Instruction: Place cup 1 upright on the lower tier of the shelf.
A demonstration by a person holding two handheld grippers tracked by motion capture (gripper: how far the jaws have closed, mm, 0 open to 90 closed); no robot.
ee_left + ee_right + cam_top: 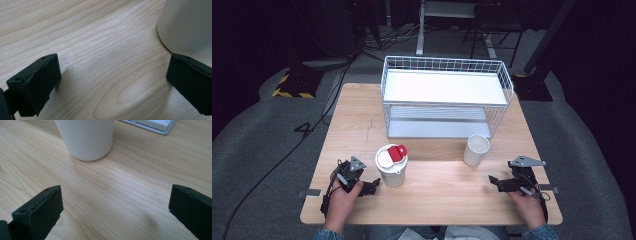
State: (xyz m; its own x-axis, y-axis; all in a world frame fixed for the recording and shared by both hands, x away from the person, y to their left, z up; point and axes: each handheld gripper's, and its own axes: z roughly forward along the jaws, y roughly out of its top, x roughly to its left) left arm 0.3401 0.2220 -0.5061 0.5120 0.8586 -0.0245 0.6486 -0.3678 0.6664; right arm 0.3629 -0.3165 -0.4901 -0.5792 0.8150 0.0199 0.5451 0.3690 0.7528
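Nothing is held yet, so the work looks to be right at its start. The left tool (371,186) rests low on the worktop (437,200), near the left front corner, and its jaws are spread wide apart with bare wood between them. Just to its right stands the white cup with the red lid flap (392,165), and in the left gripper view the white side of that cup (187,25) is seen just beside one jaw, but it cannot be told if they touch.

The right tool (494,181) rests near the right front corner. Its jaws are also wide apart and hold nothing. A little farther off stands the open white cup (476,149), which is seen ahead in the right gripper view (86,137), apart from the jaws.

Behind both cups, at the far side, the white wire rack (444,97) is seen with nothing on its two shelves. Grabbing and moving the cups is judged to be all still left to do.
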